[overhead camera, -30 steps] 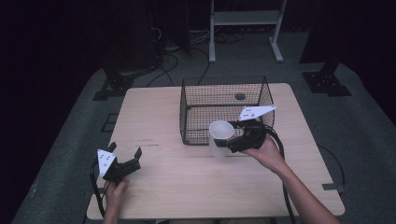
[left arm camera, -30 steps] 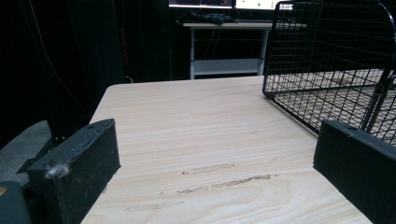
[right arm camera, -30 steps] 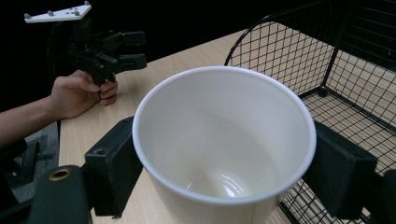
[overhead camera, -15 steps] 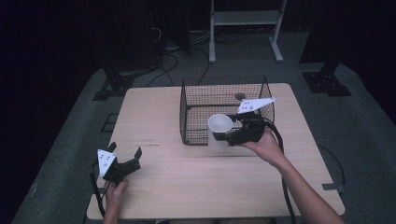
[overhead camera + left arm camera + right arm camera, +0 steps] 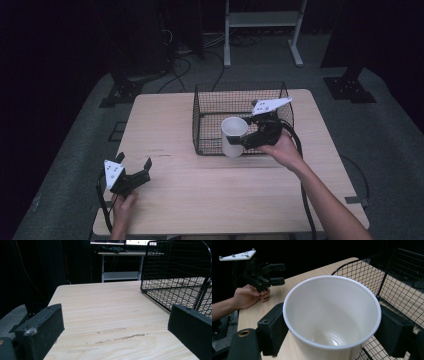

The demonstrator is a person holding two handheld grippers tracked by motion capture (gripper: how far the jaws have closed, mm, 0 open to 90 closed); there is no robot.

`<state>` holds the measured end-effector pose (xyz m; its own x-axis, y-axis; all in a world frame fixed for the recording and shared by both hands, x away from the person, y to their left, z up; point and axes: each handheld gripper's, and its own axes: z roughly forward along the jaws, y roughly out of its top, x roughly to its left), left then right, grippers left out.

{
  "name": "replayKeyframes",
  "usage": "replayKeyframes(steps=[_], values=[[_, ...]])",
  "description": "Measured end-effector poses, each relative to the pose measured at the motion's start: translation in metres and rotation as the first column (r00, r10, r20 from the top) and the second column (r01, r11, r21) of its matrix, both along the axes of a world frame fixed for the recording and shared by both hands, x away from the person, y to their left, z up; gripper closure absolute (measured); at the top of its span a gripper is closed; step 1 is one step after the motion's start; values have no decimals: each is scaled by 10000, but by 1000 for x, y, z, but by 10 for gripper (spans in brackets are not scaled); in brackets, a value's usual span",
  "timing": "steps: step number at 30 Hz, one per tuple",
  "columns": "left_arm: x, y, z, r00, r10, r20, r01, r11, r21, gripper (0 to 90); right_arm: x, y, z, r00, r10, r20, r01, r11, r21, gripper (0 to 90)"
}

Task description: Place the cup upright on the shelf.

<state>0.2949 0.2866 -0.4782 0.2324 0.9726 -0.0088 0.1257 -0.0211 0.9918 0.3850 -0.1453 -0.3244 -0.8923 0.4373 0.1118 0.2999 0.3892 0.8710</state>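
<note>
One risk: my right gripper (image 5: 243, 141) clenched the white cup (image 5: 233, 136), which probably could clip the wire basket (image 5: 200, 107) beside it; left gripper (image 5: 134, 172) sat released.

The room is dark, with black surroundings across the upper part of the high view. A pale wooden table (image 5: 165, 125) fills the centre of the frame and stands on grey carpet (image 5: 75, 150). At top centre a white metal stand (image 5: 262, 20) with a low shelf rests on the floor. Black cables (image 5: 185, 60) trail over the carpet at upper left of centre. Black stand feet (image 5: 120, 92) sit at the table's upper left, and others (image 5: 350, 89) at its upper right.
</note>
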Motion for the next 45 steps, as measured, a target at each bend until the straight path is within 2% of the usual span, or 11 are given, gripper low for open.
replayKeyframes(steps=[21, 28, 43, 45], values=[[0, 0, 0, 10000, -20, 10, 20, 10000, -2, 0, 29, -1, 9, 9999, 111, -77, -111, 9999, -31, 190], [0, 0, 0, 10000, -29, -4, 29, 10000, -1, 0, 41, 3, 12, 9994, 310, -160, -312, 9995, -98, 190], [0, 0, 0, 10000, -42, -1, 42, 10000, -13, 0, 66, 14, 21, 9993, 333, -183, -336, 9993, -159, 190], [0, 1, 0, 10000, -52, 1, 52, 10000, -21, 0, 72, 17, 20, 9987, 376, -332, -385, 9989, -284, 190]])
